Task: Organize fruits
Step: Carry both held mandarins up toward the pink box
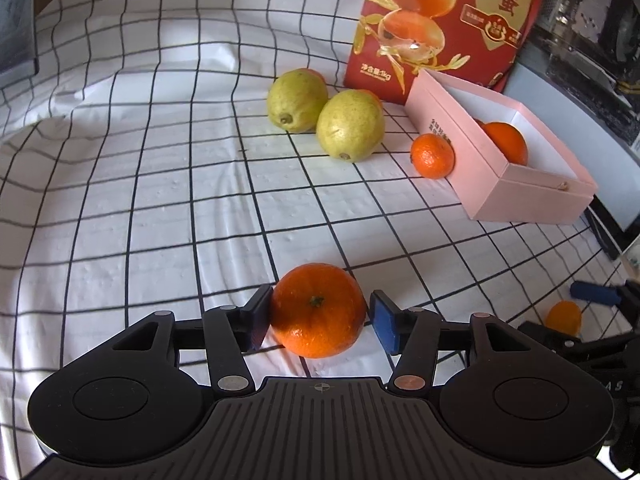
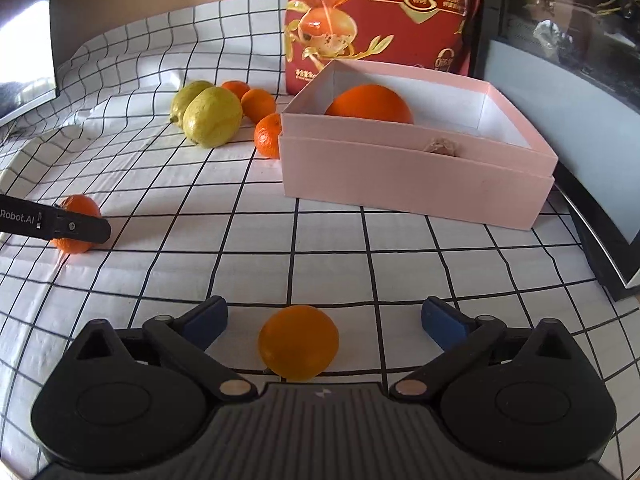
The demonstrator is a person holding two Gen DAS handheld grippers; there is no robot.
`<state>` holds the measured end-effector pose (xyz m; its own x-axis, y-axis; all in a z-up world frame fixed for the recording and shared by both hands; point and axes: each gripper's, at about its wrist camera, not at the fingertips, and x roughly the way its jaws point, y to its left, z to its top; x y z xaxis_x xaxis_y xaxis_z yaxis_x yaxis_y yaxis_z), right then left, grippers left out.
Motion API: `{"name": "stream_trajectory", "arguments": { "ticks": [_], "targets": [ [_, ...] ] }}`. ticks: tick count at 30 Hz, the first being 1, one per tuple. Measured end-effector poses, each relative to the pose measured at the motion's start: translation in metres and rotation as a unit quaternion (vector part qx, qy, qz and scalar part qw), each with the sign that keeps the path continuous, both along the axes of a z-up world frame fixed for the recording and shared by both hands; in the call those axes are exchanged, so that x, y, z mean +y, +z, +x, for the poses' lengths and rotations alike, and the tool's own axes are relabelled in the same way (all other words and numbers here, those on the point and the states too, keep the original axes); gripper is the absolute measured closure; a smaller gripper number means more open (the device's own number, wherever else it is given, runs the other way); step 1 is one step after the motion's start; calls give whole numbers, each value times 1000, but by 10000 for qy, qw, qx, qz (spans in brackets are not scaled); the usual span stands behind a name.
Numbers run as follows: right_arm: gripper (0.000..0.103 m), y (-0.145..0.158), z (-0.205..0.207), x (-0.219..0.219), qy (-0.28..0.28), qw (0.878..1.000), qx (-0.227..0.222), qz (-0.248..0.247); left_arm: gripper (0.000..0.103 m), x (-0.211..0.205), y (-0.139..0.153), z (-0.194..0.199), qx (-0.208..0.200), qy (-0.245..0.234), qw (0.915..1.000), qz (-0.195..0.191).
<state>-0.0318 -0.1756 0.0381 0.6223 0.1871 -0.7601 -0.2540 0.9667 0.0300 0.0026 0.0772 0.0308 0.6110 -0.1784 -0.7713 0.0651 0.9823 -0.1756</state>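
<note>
Nearest the left wrist camera, the left gripper (image 1: pixel 319 318) straddles a mandarin (image 1: pixel 319 309) sitting stem-up on the checked cloth (image 1: pixel 160 200); the left pad appears to touch its skin while the right pad stands just clear, so the fruit is bracketed but not clamped. The right gripper (image 2: pixel 324 322) is spread wide around a smaller, yellower citrus fruit (image 2: pixel 298 342), with both pads well apart from it. Both fruits are probably light, round and liable to roll, with soft peel that bruises under hard pressure; a gentle squeeze across the widest part, at the sides below the stem, looks best. Farther off, two yellow-green pears (image 1: pixel 324 114) lie touching, with another mandarin (image 1: pixel 433 156) resting against the pink box (image 1: pixel 480 184), which already holds one orange (image 1: pixel 506 142). Behind stands a red printed bag (image 1: pixel 440 20).
</note>
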Motion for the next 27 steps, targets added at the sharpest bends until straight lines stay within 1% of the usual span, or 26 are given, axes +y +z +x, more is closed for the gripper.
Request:
{"name": "stream_trajectory", "arguments": {
  "ticks": [1, 5, 7, 8, 9, 10, 12, 16, 21, 24, 27],
  "targets": [
    [7, 2, -2, -1, 17, 10000, -3, 19, 46, 0, 1, 0, 33, 29, 10000, -44],
    [21, 5, -13, -4, 125, 9999, -74, 24, 46, 1, 1, -2, 17, 35, 10000, -60],
    [37, 8, -18, -3, 244, 9996, -114, 10, 46, -1, 0, -4, 1, 72, 10000, -48],
    [42, 9, -19, -3, 287, 9995, -107, 11, 46, -1, 1, -4, -9, 82, 10000, -30],
    [50, 11, -19, -1, 324, 9994, -93, 4, 49, -1, 1, -5, -28, 123, 9999, -23],
    [59, 12, -19, 0, 363, 9993, -69, -8, 50, -1, 1, -6, -43, 218, 9998, -6],
    [68, 14, -21, 2, 439, 9990, -34, -36, 51, 0, 2, -6, -28, 292, 9996, -36],
    [69, 18, -21, -2, 451, 9990, -34, -25, 51, -9, 6, -6, 68, 301, 9995, 79],
    [69, 24, -11, -23, 180, 9998, -89, 42, 52, -42, 20, -6, -59, -201, 9997, -146],
    [69, 29, -3, -38, 43, 9999, -154, 36, 52, -70, 41, 9, -208, -453, 9975, -504],
    [69, 44, 11, -51, 44, 9994, -349, 65, 51, -104, 77, 39, -545, -785, 9934, -641]
  ]
}}
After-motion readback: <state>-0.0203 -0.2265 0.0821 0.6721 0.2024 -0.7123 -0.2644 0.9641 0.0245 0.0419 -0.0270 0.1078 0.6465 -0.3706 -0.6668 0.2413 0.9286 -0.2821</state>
